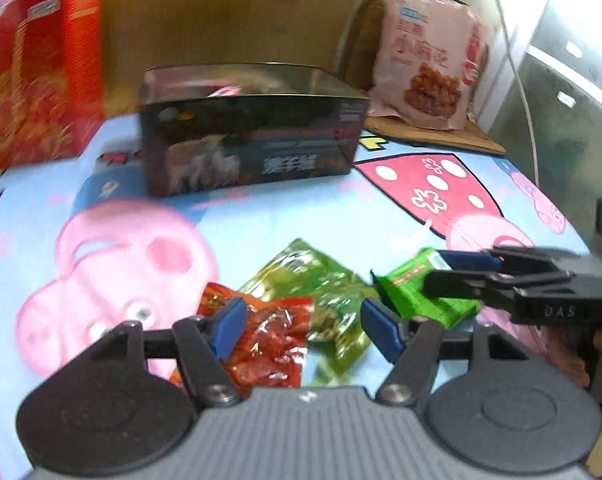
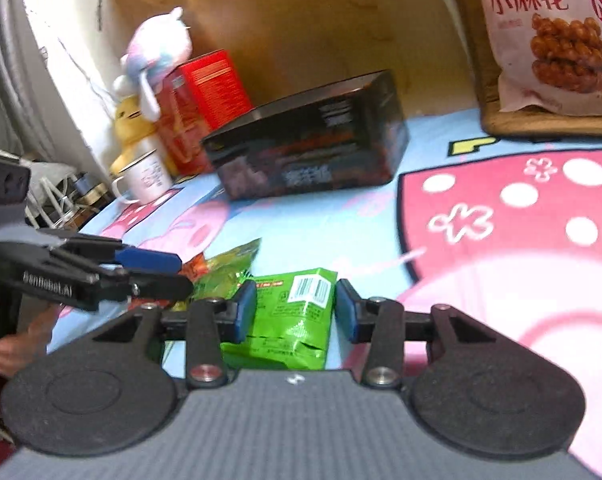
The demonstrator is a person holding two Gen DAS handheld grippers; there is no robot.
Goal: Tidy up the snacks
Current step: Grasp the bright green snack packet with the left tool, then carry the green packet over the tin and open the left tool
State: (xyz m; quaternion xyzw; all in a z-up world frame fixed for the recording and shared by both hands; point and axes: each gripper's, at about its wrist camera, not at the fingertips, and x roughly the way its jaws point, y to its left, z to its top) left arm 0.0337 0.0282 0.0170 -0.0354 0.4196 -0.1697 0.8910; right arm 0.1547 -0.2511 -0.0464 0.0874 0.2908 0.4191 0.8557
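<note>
Snack packets (image 1: 301,300) on cartoon-pig cloth (image 1: 341,208), black box (image 1: 253,128) behind; left fingers (image 1: 233,328) apart, right fingers (image 2: 247,312) apart around green packet (image 2: 297,312).

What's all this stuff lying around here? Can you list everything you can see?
green packet: one, bright green, on the cloth between the right gripper's fingers
olive packet: one, yellow-green, left of the green packet
red packet: one, clear red, beside the olive packet, in front of the left gripper
black box: one, dark, open top, mid-table
red box: one, upright, far left
pink bag: one, upright, far right, on a brown mat
mug: one, white, by the red box
plush toys: two, pastel and yellow, by the red box
cloth: one, blue, cartoon print
left gripper: black, blue pads, open
right gripper: same, open
hand: one, under the left gripper
</note>
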